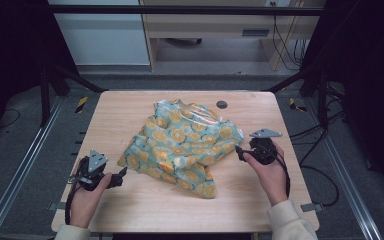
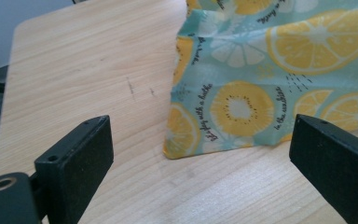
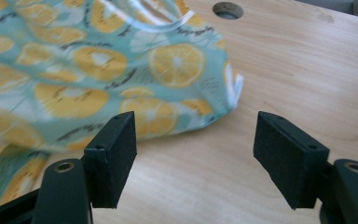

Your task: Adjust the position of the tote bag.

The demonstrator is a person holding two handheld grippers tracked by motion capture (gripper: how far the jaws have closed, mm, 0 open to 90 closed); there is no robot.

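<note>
On table (image 1: 130, 210): 1 cloth (image 1: 182, 145), 2 hand-held grippers.

A light wooden table (image 1: 130, 210) with rounded corners has a small round grey grommet hole (image 1: 222, 104) near its far edge. Behind it stands a pale wooden desk (image 1: 205, 25), and black cables (image 1: 325, 175) lie on the grey floor (image 1: 25, 150).

Left gripper (image 1: 121, 176): held in left hand (image 1: 87, 197), forearm entering from below, jaws spread wide, nothing between them. Right gripper (image 1: 239, 152): held in right hand (image 1: 270, 172), jaws apart, nothing gripped, pointing leftward.
</note>
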